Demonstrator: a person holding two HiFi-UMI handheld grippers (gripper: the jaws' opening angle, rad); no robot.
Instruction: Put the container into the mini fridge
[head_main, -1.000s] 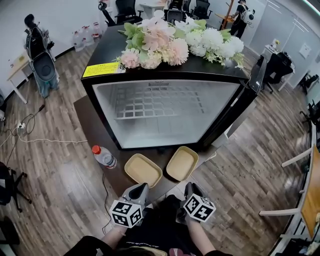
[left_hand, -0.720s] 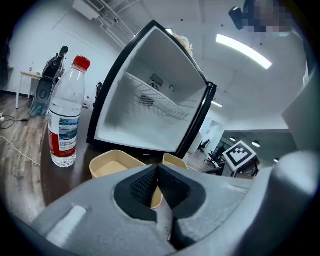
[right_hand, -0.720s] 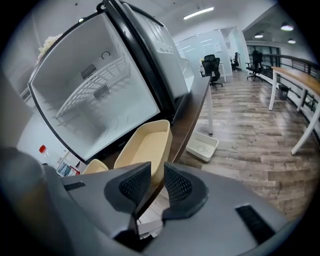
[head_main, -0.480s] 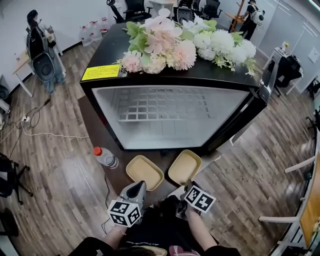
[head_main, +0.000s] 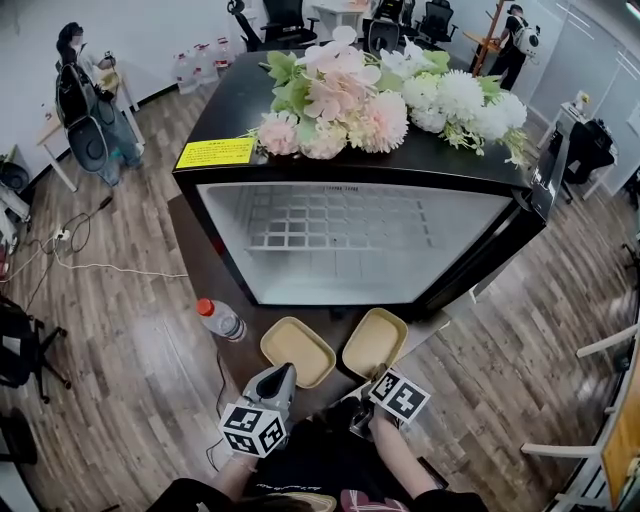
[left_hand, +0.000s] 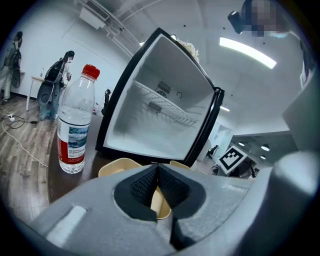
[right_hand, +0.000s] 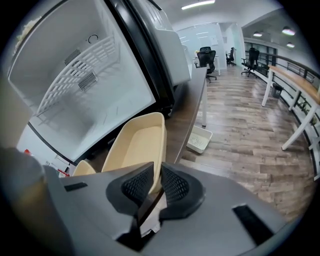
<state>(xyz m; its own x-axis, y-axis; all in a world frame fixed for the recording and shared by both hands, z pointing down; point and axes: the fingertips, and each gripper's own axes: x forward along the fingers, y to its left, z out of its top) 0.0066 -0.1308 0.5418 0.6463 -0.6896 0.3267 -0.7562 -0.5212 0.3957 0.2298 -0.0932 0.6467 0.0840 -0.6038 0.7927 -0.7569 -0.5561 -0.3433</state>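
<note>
- Starting at your right tool (right_hand: 156, 168): its jaws have just been closing and stand nearly together, and the near rim of the right container (right_hand: 134, 150) sits between them, with the pads looking pressed on it.
- That shallow beige container rests on the desk (head_main: 205, 275), stretching away from the tool's tips toward the fridge.
- Your left tool (left_hand: 156, 167) is closed, its pads meeting at the tips with nothing between them.
- Just ahead of and below the left tool lies the left container (left_hand: 116, 167), a second beige one. It is beside the first and not touched by the tool.
- Farther ahead and to the left of the left tool, a water bottle (left_hand: 75, 125) with a red cap stands upright on the desk.
- Beyond both containers, in front of both tools, is the mini fridge (head_main: 350, 270). Its door is swung open off to the right of the right tool, and a wire shelf (head_main: 320, 215) shows inside.
- Neither container is in the fridge; both lie on the desk just outside its opening.
- Artificial flowers (head_main: 380, 95) lie on top of the fridge, far from both tools.
</note>
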